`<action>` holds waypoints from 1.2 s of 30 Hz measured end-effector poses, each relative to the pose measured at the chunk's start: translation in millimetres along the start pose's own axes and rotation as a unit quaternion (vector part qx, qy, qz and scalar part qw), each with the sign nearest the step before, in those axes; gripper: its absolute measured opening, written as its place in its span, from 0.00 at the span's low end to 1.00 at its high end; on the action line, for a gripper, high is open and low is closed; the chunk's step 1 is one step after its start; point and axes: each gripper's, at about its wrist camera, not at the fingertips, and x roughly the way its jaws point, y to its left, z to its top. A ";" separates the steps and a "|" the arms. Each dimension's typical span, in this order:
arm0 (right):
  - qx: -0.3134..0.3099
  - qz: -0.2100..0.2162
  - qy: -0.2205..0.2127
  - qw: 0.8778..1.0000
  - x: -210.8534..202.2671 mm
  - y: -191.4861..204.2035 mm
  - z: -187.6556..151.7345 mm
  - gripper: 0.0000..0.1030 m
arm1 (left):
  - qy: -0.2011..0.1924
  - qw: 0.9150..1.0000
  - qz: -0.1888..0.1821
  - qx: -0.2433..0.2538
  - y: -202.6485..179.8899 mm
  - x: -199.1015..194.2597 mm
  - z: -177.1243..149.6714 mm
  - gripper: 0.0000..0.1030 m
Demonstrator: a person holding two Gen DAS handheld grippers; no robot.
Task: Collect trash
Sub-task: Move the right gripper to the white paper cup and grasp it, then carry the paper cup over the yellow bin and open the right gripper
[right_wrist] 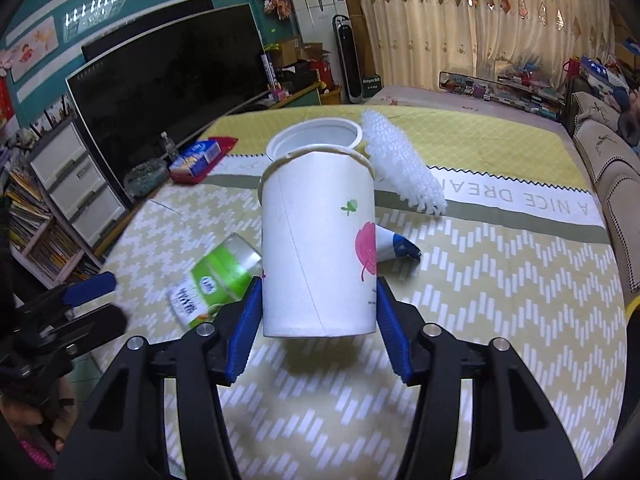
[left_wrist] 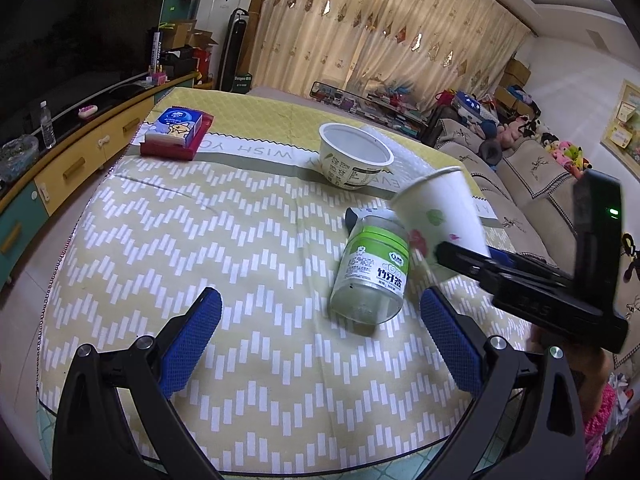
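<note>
My right gripper is shut on a white paper cup with leaf prints, its blue pads pressed on both sides near the base, and the cup hangs tilted above the table. In the left wrist view the same cup and right gripper sit at the right. A clear jar with a green label lies on its side just ahead of my left gripper, which is open and holds nothing. The jar lies left of the cup, near the left gripper.
A white yogurt tub stands upright further back, with bubble wrap beside it. A crumpled blue-white wrapper lies behind the cup. A tissue pack on a red box sits far left. Yellow patterned tablecloth; sofa at right.
</note>
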 end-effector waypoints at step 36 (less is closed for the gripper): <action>0.334 -0.303 -0.065 0.890 -140.8 -303.3 -110.5 0.54 | 0.054 0.997 0.010 0.047 -55.2 47.1 3.2 0.95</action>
